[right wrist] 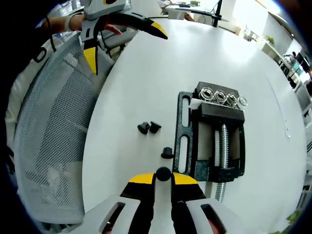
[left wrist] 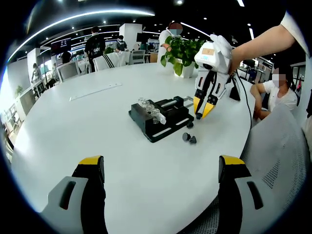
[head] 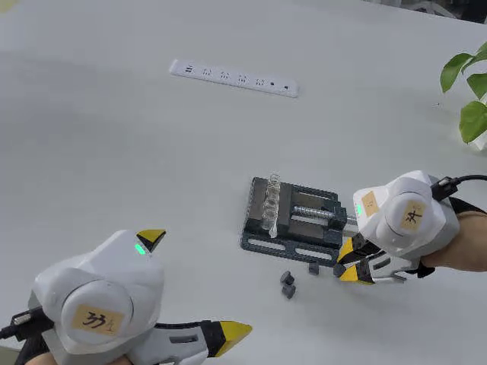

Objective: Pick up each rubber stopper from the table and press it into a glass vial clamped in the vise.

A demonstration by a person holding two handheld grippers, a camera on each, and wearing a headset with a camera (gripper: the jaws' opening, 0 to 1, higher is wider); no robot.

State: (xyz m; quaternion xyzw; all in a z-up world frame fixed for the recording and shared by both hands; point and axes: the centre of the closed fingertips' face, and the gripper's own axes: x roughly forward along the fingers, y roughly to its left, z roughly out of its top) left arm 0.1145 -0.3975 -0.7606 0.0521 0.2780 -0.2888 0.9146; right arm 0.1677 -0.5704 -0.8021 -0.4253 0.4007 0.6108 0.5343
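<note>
A black vise (head: 293,222) stands mid-table, with a row of glass vials (head: 272,202) clamped upright at its left end. Two black rubber stoppers (head: 288,284) lie in front of it and a third (head: 313,268) lies closer to its base. My right gripper (head: 347,264) hovers at the vise's front right corner. In the right gripper view it (right wrist: 163,181) is shut on a small black stopper (right wrist: 163,173), beside the vise (right wrist: 214,141), with loose stoppers (right wrist: 148,127) beyond. My left gripper (head: 192,286) is open and empty at the near left, its jaws (left wrist: 161,165) wide and facing the vise (left wrist: 158,119).
A white power strip (head: 232,77) lies far across the table. A green plant (head: 468,84) stands at the right edge. A mesh chair (right wrist: 48,122) sits beside the table, and a person (left wrist: 275,92) is seated behind the right gripper (left wrist: 203,111).
</note>
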